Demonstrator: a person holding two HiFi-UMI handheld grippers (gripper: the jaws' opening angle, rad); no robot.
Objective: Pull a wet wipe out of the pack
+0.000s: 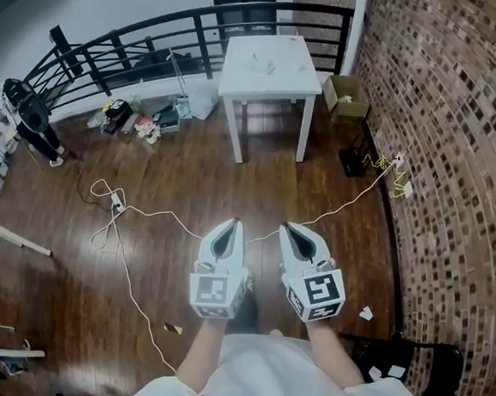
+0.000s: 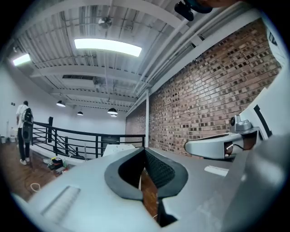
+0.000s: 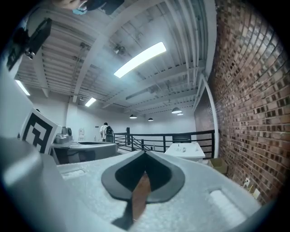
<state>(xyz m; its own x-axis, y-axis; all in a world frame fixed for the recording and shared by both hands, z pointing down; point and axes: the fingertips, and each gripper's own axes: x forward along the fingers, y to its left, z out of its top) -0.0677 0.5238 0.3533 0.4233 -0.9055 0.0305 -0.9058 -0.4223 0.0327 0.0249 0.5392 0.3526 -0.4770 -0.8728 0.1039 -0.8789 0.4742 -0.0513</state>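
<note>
A white table (image 1: 284,80) stands far ahead across the wooden floor, with a few small pale items (image 1: 262,62) on its top; I cannot tell whether one of them is the wipe pack. The table also shows small in the left gripper view (image 2: 118,147) and in the right gripper view (image 3: 186,152). Both grippers are held out level over the floor, side by side and well short of the table. My left gripper (image 1: 236,223) (image 2: 145,149) is shut and holds nothing. My right gripper (image 1: 285,226) (image 3: 145,152) is shut too, with nothing between its jaws.
A brick wall (image 1: 461,125) runs along the right. An open cardboard box (image 1: 347,96) sits beside the table. A black railing (image 1: 159,30) curves behind, with clutter (image 1: 138,121) at its foot. Cables (image 1: 117,212) trail over the floor. A person (image 1: 31,118) stands far left.
</note>
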